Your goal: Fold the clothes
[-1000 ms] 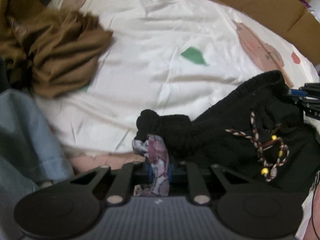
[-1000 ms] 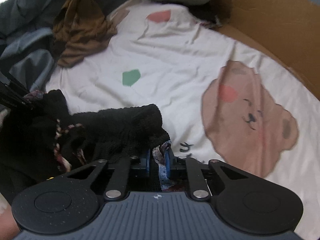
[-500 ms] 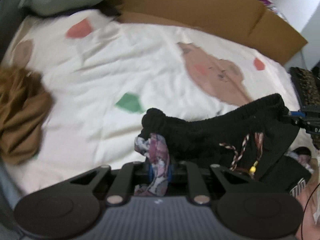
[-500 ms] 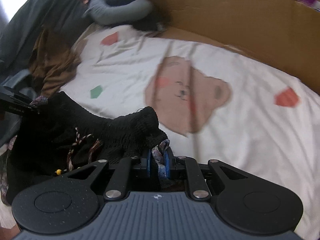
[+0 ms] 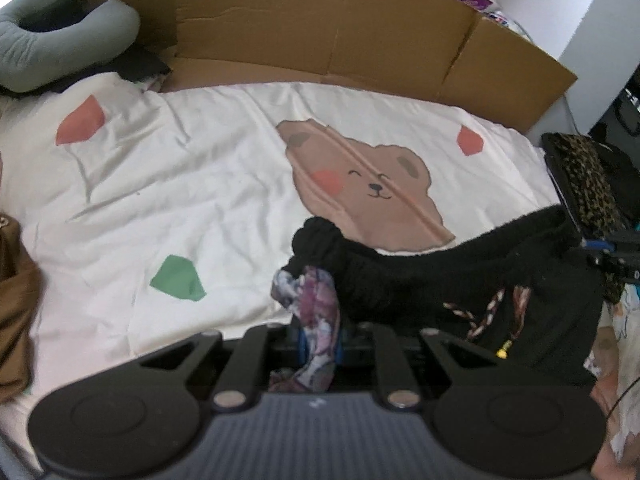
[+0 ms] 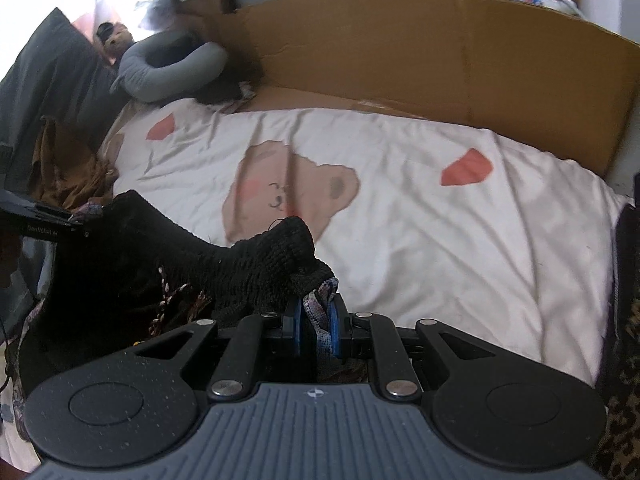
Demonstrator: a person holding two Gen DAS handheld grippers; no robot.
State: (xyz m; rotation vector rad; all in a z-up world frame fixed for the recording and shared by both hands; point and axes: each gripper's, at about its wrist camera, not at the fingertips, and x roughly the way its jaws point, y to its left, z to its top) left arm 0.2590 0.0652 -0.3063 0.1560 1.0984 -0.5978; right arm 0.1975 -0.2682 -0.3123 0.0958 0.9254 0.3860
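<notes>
A black knit garment [image 5: 420, 276] with a patterned floral lining and a braided drawstring [image 5: 492, 312] hangs stretched between my two grippers above the bed. My left gripper [image 5: 318, 340] is shut on its left corner, where the floral lining [image 5: 316, 308] bunches between the jaws. My right gripper [image 6: 314, 326] is shut on the other corner of the same garment [image 6: 240, 264]. The right gripper also shows at the right edge of the left wrist view [image 5: 612, 256].
A white bedsheet [image 5: 200, 184] with a brown bear print [image 5: 360, 188] lies below. A cardboard wall [image 5: 320, 40] runs along the far side. A brown garment [image 5: 12, 300] lies at left, a grey neck pillow [image 6: 172, 68] far left, leopard-print fabric [image 5: 588, 176] at right.
Both grippers have swung to the right and lifted with the black garment. The view moved from the brown clothes pile to the bear print and cardboard wall.
</notes>
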